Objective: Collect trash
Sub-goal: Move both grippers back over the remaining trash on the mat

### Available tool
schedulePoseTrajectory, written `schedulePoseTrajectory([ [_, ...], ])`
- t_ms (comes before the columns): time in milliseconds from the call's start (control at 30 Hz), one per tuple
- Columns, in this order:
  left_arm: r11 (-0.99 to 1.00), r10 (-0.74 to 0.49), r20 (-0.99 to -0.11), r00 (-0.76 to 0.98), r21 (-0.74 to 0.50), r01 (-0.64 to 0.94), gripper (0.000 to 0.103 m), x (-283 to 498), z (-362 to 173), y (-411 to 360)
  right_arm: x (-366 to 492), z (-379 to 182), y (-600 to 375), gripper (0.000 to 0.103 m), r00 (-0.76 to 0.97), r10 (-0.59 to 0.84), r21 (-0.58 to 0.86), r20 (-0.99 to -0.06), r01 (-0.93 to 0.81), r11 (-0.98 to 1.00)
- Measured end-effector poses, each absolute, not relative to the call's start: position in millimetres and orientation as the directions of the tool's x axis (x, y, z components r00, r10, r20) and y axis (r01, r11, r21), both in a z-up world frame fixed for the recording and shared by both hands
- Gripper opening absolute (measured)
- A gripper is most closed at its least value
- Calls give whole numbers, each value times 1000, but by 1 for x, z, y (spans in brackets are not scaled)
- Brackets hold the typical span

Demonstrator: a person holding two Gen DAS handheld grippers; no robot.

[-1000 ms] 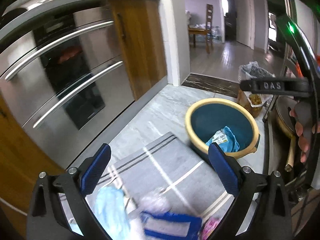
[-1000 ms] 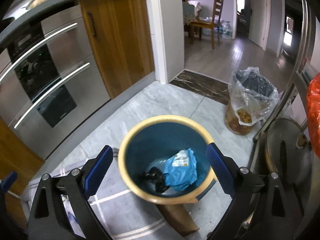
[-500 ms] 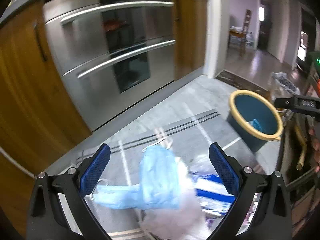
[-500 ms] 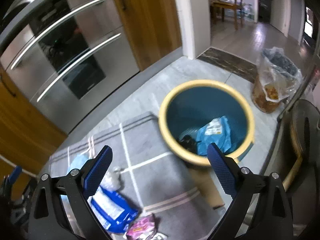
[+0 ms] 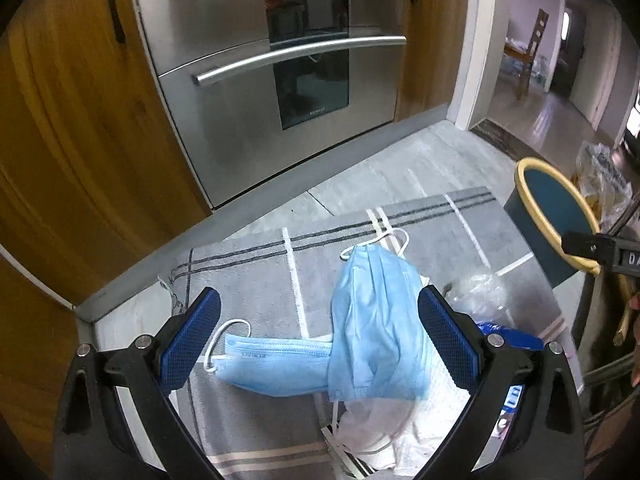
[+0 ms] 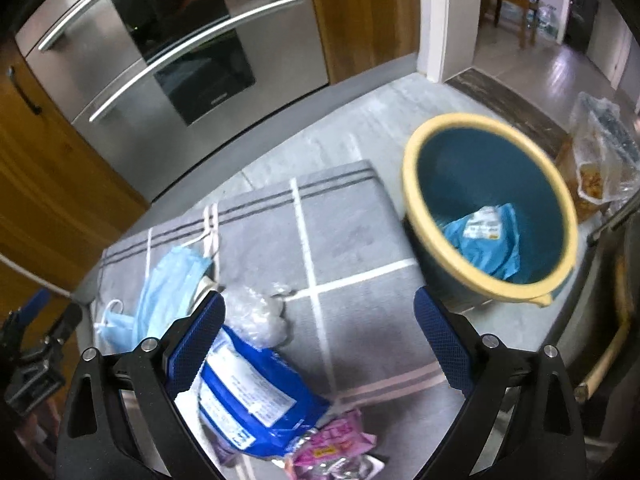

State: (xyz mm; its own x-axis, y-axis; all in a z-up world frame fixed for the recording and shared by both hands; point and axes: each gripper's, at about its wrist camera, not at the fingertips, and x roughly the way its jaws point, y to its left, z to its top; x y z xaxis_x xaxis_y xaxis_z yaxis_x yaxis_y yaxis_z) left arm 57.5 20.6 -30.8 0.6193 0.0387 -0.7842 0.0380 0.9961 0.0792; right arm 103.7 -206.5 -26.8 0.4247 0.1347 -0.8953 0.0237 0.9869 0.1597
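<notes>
Left tool (image 5: 318,334), fingers apart, hangs over two blue face masks (image 5: 372,332) on the grey rug (image 5: 256,280). Right tool (image 6: 318,334), also apart and empty, hangs above a blue packet (image 6: 256,404) and pink wrapper (image 6: 332,448); the yellow-rimmed bin (image 6: 490,210) beside the rug holds a blue wrapper (image 6: 486,240).

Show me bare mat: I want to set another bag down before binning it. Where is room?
Free: the mat between the crumpled clear plastic and the bin. Crowded: the near left corner, with face masks, blue packet and pink wrapper.
</notes>
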Motion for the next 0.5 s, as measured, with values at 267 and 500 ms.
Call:
schedulePoseTrajectory([
  [267,992,55,-821,568,108,61,97,69,-56,14,115,-55,-199,95,365,142,155,-920,8,988],
  [500,995,55,-850,524,92,46,97,79,-80,14,124,-73,-191,95,326,152,164,-933,9,986],
])
